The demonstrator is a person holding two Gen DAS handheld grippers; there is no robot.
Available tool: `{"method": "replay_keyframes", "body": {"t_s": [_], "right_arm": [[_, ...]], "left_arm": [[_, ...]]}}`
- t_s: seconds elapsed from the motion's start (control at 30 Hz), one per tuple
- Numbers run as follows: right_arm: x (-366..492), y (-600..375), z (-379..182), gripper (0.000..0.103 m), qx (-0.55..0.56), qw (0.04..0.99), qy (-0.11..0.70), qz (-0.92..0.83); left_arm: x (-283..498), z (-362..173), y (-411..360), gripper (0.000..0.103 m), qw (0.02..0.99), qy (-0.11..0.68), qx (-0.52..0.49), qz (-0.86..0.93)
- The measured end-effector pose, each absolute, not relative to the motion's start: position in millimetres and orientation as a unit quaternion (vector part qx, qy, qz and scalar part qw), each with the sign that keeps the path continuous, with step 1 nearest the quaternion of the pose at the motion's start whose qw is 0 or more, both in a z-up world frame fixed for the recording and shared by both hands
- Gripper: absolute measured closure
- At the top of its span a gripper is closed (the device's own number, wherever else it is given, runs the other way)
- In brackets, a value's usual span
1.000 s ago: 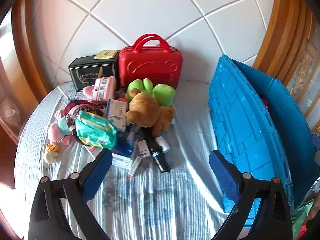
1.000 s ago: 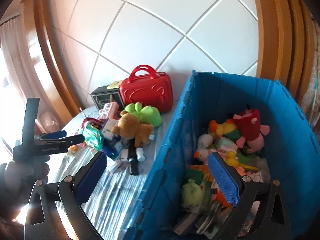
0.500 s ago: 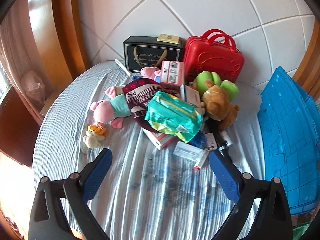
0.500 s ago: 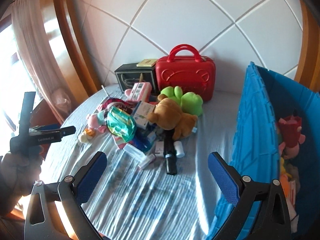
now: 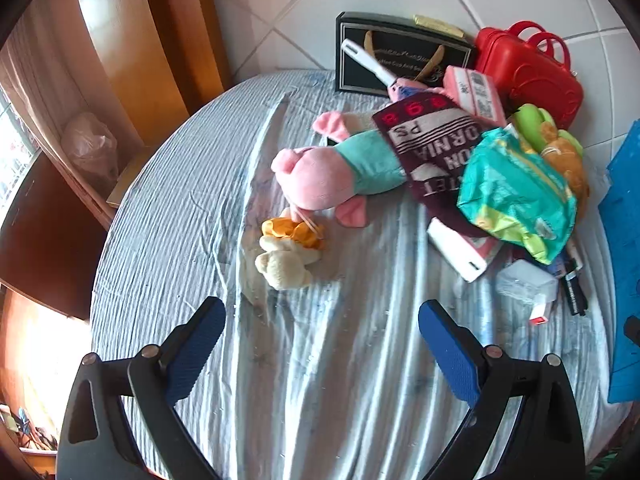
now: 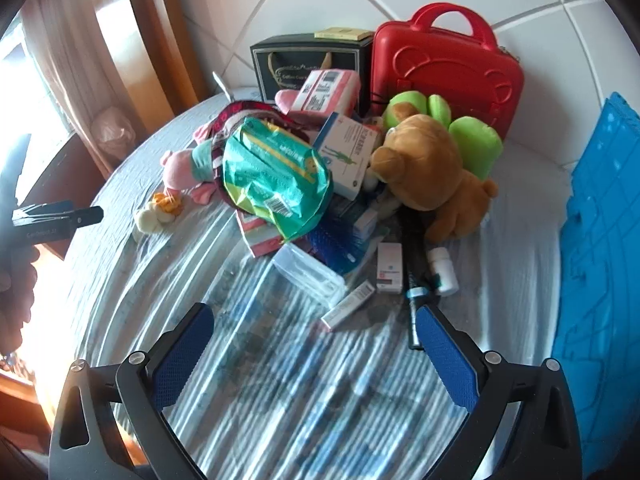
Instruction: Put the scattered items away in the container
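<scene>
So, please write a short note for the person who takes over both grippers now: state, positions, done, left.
Left gripper: open, empty, above the bedsheet near the small cream and orange plush.
Right gripper: open, empty, facing the pile.
Pile: pink pig plush, green wipes pack, brown teddy bear, boxes, white bottle.
Blue crate: at the right edge, inside not visible.
Done: cannot tell from these views.
Left: the whole pile.

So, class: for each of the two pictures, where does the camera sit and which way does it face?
Left wrist: on the left gripper, facing down at the small cream toy; its open fingers show.
Right wrist: on the right gripper, facing the brown bear; its open fingers show.
Shared: the green packet, the red case.
</scene>
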State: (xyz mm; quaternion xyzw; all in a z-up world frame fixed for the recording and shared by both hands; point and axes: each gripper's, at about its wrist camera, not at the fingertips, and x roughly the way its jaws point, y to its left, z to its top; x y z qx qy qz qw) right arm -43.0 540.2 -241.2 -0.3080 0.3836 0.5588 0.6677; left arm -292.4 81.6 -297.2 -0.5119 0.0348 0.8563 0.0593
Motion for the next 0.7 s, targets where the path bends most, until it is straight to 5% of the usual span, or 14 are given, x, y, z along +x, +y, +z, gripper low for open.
{"method": "replay_keyframes", "body": {"t_s": [0.23, 0.7], "right_arm": [[-40, 578, -308, 0.001, -0.345, 0.661, 0.416, 0.521], [-33, 617, -352, 0.001, -0.38, 0.666, 0.415, 0.49]], "left_arm": [[-341, -354, 59, 0.004, 0.077, 0.033, -0.532, 0.843], [-383, -407, 72, 0.009, 0.097, 0.051, -0.551, 0.827]]}}
